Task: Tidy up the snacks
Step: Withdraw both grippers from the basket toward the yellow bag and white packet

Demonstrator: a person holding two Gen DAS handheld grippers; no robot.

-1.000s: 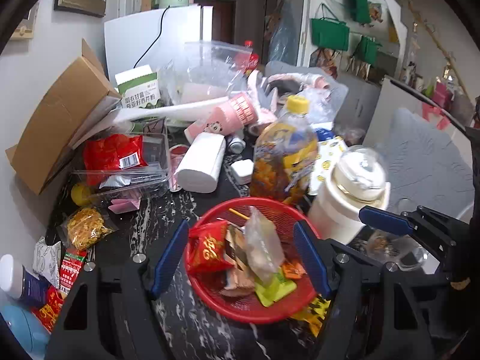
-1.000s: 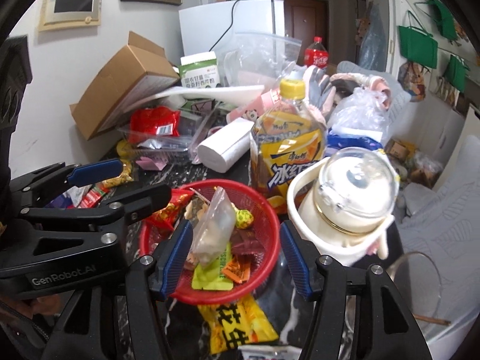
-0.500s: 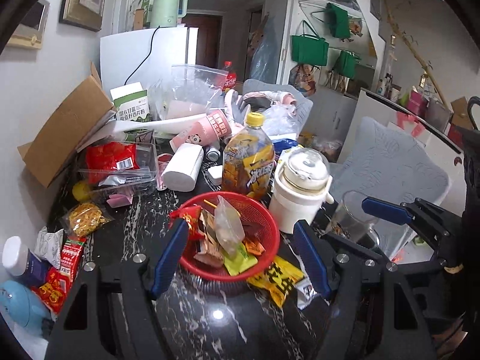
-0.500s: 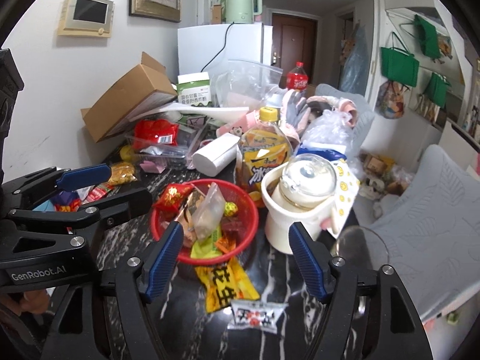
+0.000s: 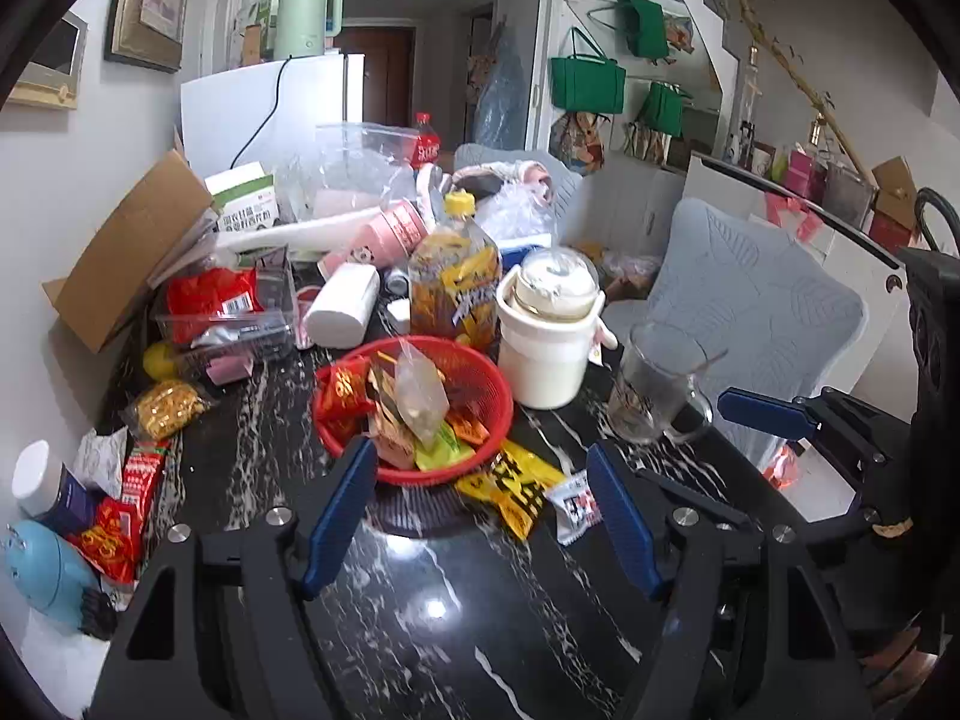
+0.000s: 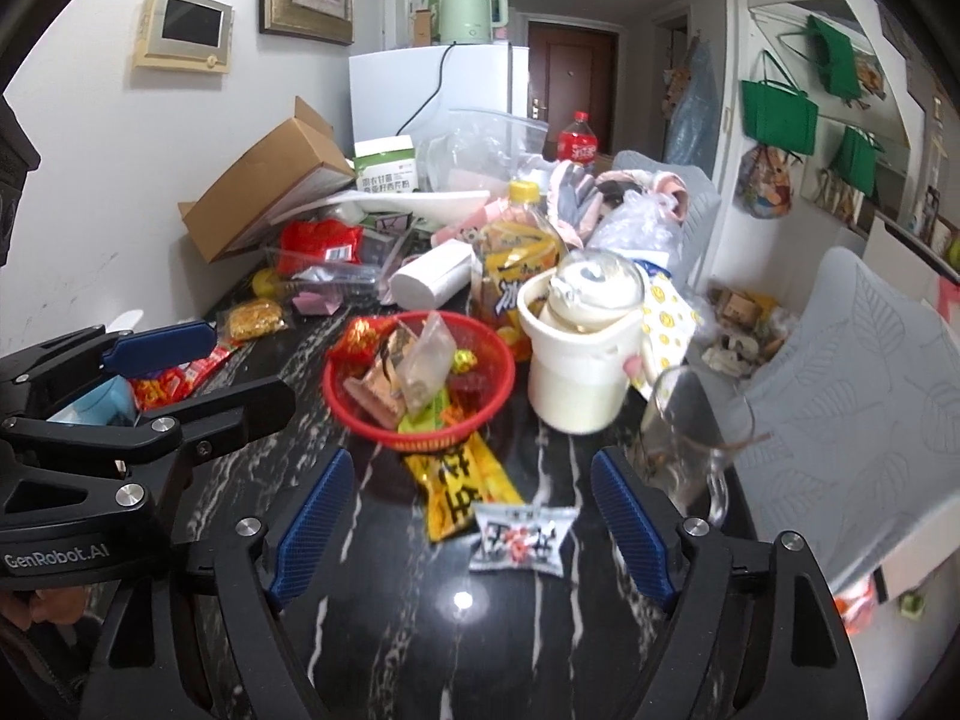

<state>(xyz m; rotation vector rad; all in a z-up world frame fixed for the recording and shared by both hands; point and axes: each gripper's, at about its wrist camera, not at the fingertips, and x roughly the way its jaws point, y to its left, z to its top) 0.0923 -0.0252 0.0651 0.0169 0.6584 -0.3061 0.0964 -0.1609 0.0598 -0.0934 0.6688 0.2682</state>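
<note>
A red mesh basket (image 5: pixel 480 369) (image 6: pixel 498 369) full of snack packets stands mid-table. A yellow snack packet (image 5: pixel 516 489) (image 6: pixel 453 483) lies just in front of it, and a small white packet (image 5: pixel 576 498) (image 6: pixel 519 537) lies beside that. More snacks lie at the table's left: a golden bag (image 5: pixel 165 411) (image 6: pixel 255 318) and red packets (image 5: pixel 129 498) (image 6: pixel 174 381). My left gripper (image 5: pixel 480 516) is open and empty, short of the basket. My right gripper (image 6: pixel 474 531) is open and empty above the white packet.
A white lidded jar (image 5: pixel 549 336) (image 6: pixel 585 354), an orange drink bottle (image 5: pixel 453 282), a glass mug (image 5: pixel 657 390) (image 6: pixel 684 438), a clear tray (image 5: pixel 231 318), a white roll (image 5: pixel 342 312) and a cardboard box (image 5: pixel 129 246) crowd the black marble table (image 5: pixel 444 612). A grey chair (image 5: pixel 756 300) stands right.
Both grippers have pulled back from the basket toward the table's near edge. The yellow and white packets in front of the basket have come into view.
</note>
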